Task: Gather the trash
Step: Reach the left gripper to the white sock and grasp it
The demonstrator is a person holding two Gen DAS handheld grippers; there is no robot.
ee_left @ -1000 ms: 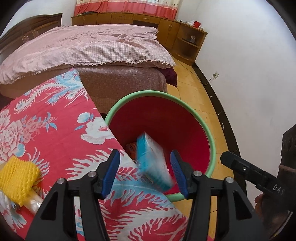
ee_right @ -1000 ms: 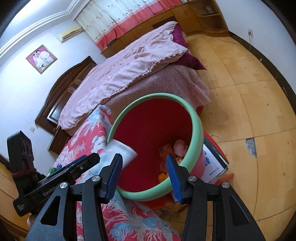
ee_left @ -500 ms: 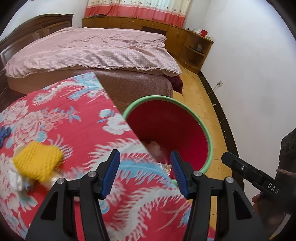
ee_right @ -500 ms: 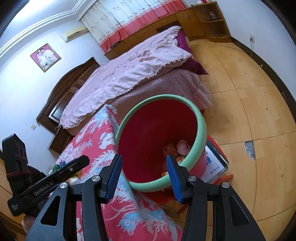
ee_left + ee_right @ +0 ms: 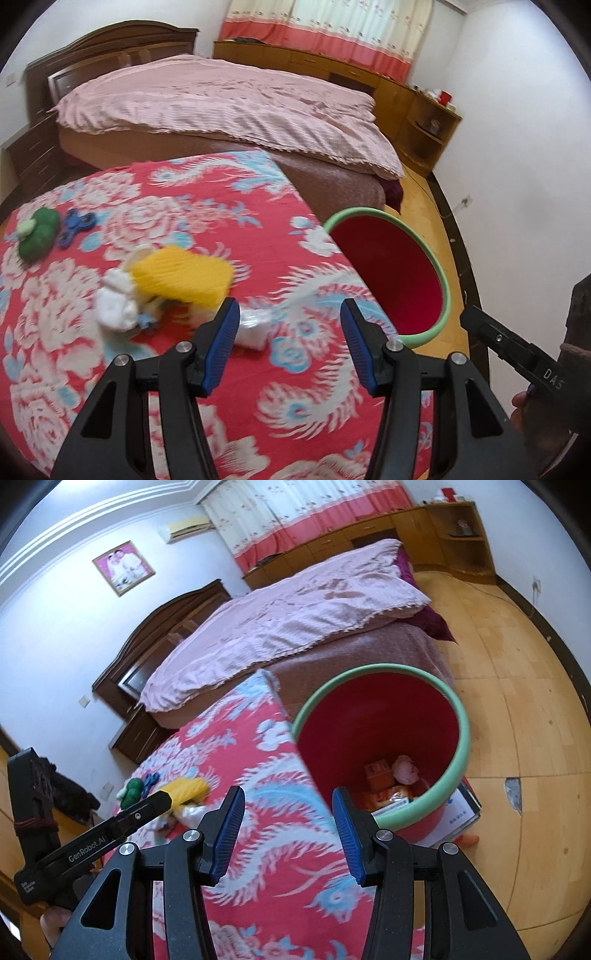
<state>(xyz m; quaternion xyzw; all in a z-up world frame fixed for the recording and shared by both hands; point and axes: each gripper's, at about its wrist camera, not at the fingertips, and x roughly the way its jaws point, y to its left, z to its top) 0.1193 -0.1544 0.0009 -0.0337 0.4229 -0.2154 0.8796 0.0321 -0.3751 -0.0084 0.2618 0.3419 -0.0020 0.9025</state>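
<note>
A red bin with a green rim [image 5: 445, 291] [image 5: 463, 734] stands on the floor beside the red flowered table [image 5: 207, 229] [image 5: 236, 753]. Inside it lie orange packets [image 5: 376, 775] and a pink wad [image 5: 404, 770]. On the table lie a yellow foam net [image 5: 184, 275] [image 5: 186, 788], crumpled white tissue [image 5: 116, 304] and a clear plastic wrapper [image 5: 255, 326]. My left gripper [image 5: 290, 339] is open and empty above the table, just right of the wrapper. My right gripper [image 5: 288, 827] is open and empty over the table edge next to the bin.
A green toy [image 5: 38, 232] and a blue fidget spinner [image 5: 75, 227] lie at the table's far left. A bed with a pink cover [image 5: 229, 107] stands behind the table. A flat box [image 5: 461, 812] lies on the wooden floor [image 5: 517, 686] under the bin.
A blue and white packet fell from my left gripper into the bin. A white cup left my right gripper. Both grippers have swung left, from the bin toward the table.
</note>
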